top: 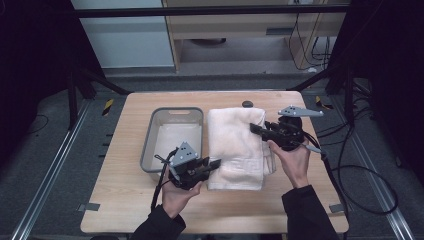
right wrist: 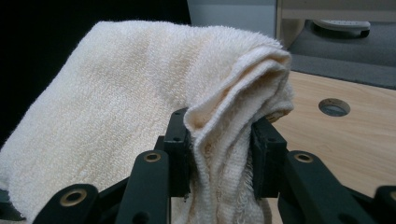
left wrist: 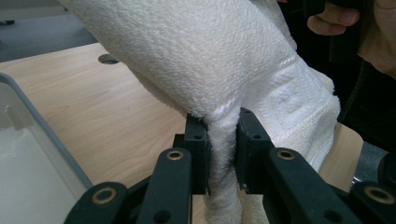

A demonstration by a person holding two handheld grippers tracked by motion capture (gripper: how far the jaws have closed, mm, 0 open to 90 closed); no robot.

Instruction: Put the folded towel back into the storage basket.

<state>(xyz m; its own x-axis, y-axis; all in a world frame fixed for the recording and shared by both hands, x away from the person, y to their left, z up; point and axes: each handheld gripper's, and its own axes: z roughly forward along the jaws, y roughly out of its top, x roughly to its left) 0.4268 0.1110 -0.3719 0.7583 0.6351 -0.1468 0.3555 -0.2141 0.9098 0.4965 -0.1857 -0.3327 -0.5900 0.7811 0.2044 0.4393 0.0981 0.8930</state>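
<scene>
A person lifts a folded cream towel off the wooden table, beside a grey bin. The left gripper pinches its near corner and the right gripper the far one, probably to keep the fold together.

Both forearms come in from the near edge in dark sleeves, each hand wrapped around a gripper. The left hand holds the left gripper low, its jaws pointing to the person's right and clamped on a fold of towel. The right hand (set farther out) aims the right gripper leftward, jaws pinched on bunched towel layers.
</scene>
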